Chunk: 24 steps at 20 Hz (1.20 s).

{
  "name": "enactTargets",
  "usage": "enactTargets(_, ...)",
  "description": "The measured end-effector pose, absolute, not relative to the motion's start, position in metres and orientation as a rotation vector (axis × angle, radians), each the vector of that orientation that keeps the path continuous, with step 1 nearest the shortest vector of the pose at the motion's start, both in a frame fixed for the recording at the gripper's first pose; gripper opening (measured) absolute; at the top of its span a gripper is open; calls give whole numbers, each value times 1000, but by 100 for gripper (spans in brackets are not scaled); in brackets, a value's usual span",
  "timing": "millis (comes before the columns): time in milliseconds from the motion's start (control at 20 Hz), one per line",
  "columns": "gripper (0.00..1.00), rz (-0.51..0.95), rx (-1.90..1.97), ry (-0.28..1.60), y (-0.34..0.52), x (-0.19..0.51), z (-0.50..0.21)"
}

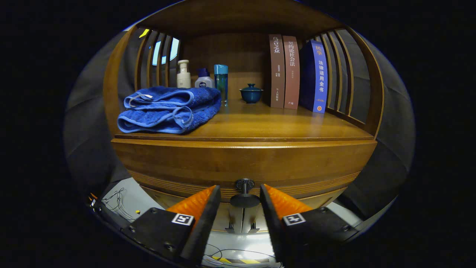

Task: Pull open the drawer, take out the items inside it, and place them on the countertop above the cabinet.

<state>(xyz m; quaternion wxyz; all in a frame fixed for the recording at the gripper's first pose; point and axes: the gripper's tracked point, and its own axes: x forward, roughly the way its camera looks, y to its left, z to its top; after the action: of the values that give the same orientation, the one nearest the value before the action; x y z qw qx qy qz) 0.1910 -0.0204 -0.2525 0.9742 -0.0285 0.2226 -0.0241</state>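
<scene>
We see the cabinet's table (260, 124) straight ahead, under a wooden shelf roof with slatted sides. Going left to right on it: a folded blue towel (169, 109) lies at the left front corner, nearly at the edge. Behind it stand a cream pump bottle (183, 74), a small white bottle with a dark blue cap (204, 79), and a tall clear bottle with a teal cap (221, 83), close together in a row. Right of those, a dark blue lidded cup (251, 93) sits alone near the back. Next, two brown books (284, 72) stand upright, touching, then a thick blue book (315, 76) just beside them, against the right slats.

Below the table, the drawer (241, 163) front looks closed; we can't see the items inside. Its dark round knob (244, 185) sticks out at bottom centre.

The tongs (240, 201) are released, fingers spread, with the knob between the fingertips and a gap on each side, no contact. Loose wires (117, 203) lie on the pale floor at lower left.
</scene>
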Motion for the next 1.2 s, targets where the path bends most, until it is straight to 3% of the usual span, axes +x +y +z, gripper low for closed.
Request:
enactTargets(100,62,-55,-56,470,-24,196,-259)
enactTargets(300,45,-51,-64,479,-23,194,-260)
enactTargets(400,45,-47,-65,476,-26,194,-259)
enactTargets(450,33,-44,-63,479,-23,195,-262)
enactTargets(800,33,-45,-66,516,-23,181,-262)
enactTargets(1200,33,-37,-70,556,-22,108,-261)
